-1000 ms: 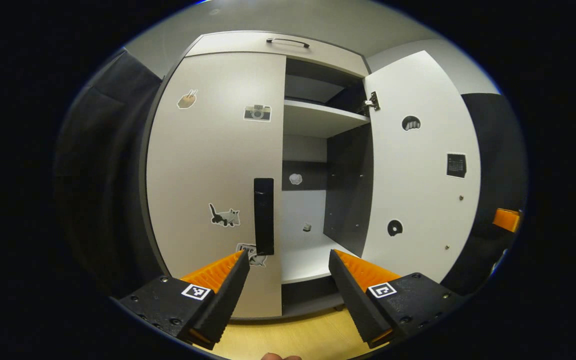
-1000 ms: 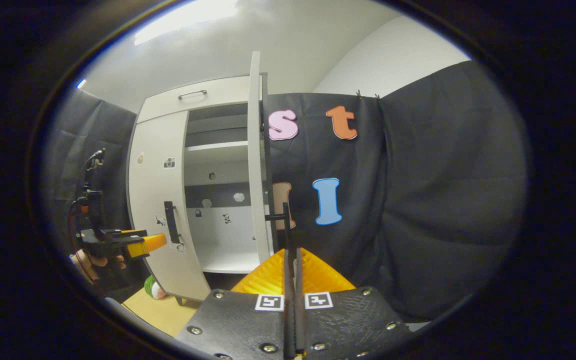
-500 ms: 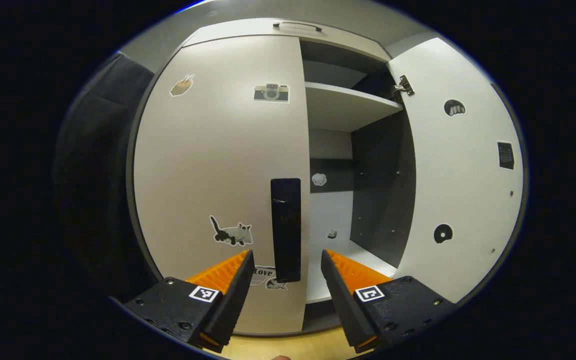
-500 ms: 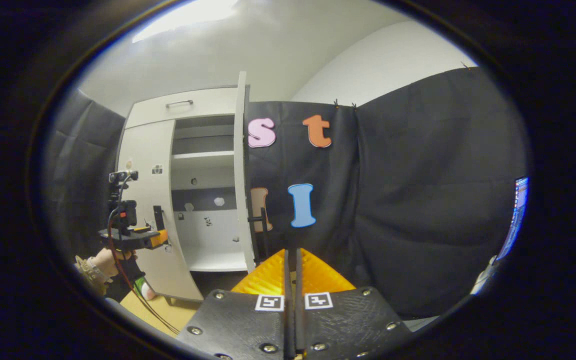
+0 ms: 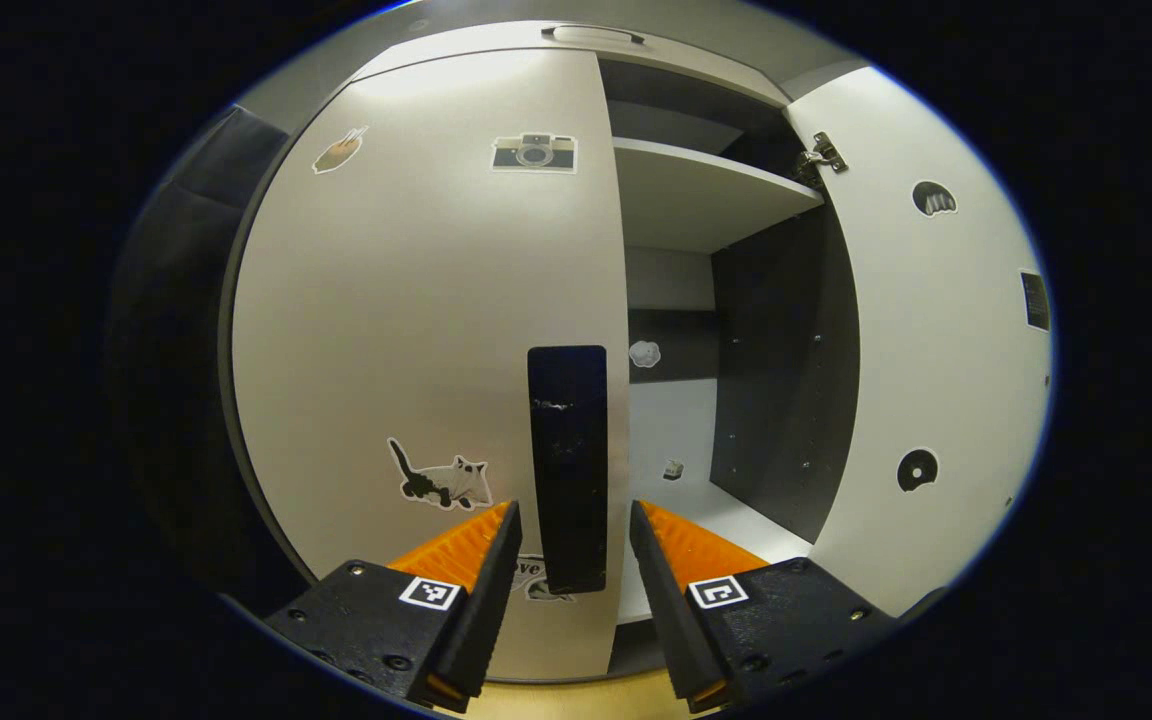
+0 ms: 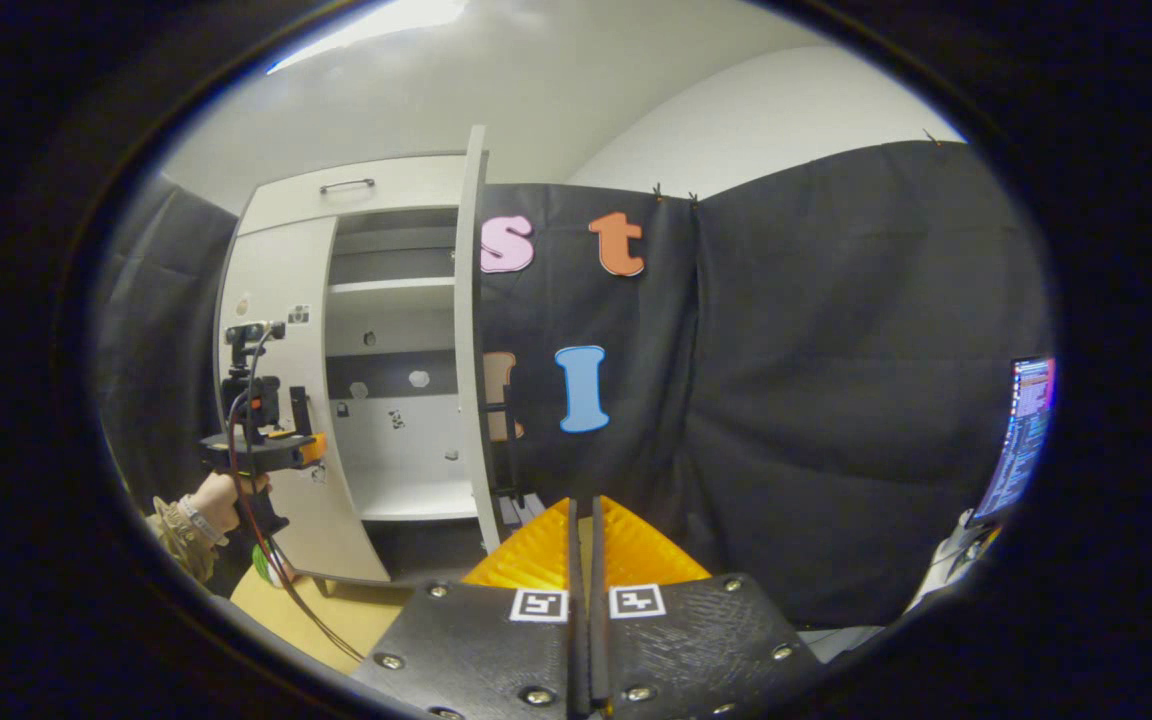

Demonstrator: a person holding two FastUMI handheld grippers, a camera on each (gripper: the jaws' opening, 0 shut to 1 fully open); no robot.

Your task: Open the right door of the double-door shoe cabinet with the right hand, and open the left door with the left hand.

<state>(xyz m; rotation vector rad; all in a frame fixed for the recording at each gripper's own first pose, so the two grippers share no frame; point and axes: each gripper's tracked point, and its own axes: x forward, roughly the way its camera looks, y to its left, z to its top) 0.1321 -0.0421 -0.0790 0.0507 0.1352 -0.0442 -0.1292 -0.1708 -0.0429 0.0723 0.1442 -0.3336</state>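
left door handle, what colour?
Black: the handle is a tall bar on the pale left door, clearest in the left gripper view.

hand-held gripper (image 5: 568,520) astride door handle (image 5: 567,468)

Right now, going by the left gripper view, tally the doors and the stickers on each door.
Doors: 2, the shut left door and the open right door
Stickers on left door: 4, the lowest partly hidden
Stickers on right door: 3
Total: 9
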